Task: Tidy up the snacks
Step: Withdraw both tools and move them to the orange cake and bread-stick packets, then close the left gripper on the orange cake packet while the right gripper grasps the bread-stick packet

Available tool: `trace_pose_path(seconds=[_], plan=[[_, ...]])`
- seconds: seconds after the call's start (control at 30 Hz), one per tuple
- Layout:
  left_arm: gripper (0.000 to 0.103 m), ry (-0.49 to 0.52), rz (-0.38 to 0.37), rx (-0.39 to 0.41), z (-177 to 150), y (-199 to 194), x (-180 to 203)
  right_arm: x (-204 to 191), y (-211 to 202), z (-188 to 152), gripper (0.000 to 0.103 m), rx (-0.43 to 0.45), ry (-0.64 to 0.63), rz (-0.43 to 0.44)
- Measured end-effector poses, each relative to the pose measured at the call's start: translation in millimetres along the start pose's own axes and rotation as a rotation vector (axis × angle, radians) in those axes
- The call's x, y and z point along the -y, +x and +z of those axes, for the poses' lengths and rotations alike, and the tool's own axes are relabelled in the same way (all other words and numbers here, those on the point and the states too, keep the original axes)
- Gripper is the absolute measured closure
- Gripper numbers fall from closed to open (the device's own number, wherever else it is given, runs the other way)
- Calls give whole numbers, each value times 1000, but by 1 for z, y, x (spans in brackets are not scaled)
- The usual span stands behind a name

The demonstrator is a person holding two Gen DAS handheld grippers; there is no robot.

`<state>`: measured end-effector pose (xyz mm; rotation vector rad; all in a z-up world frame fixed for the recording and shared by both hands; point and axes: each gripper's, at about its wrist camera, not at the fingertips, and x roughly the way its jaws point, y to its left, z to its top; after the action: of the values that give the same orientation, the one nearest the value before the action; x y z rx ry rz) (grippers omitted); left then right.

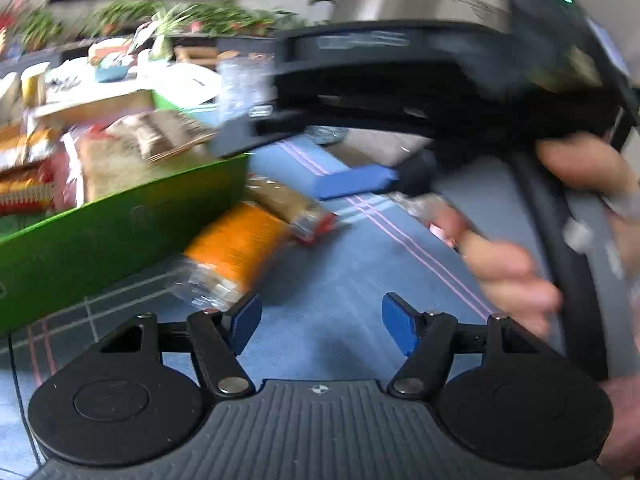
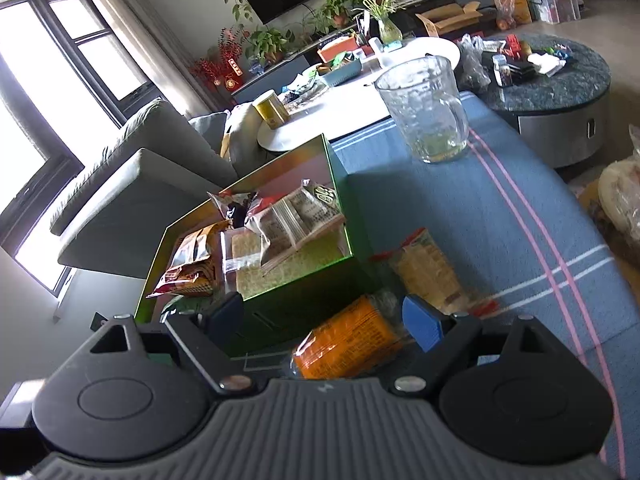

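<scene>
Green cardboard box, part-filled with snack packets, is seen at the left edge of a blue striped tablecloth; 2 packets remain outside, against its wall. The orange-wrapped biscuit packet is straddled by the right gripper, jaws apart, unclosed. The left gripper is held empty, half-spread. A square, gentle pinch is advised. A living room is glimpsed behind.
</scene>
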<state>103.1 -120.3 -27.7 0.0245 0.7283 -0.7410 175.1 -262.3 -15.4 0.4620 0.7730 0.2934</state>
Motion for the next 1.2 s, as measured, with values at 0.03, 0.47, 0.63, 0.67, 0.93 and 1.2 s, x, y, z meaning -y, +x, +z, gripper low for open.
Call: trace_pose_path(seconds=[0.03,0.47,0.63,0.67,0.93,1.2], plan=[[39,36,38,-5,-1,-2,6,0,-1,0,23,-1,4,1],[33,217,243,-1,22,34,-7,10,-12,4,23,30,9,-49],[33,151,239,-24,25,48,-15,22,-9,6,23,27,30,-78],[34,143,240,-27,24,49,-16,24,-9,6,23,29,34,-90],[54,135,225,-20,11,32,-12,31,-1,1,23,37,-24,-198],[54,139,255,-38,-13,-2,-7,32,16,-2,23,1,-110,-279]])
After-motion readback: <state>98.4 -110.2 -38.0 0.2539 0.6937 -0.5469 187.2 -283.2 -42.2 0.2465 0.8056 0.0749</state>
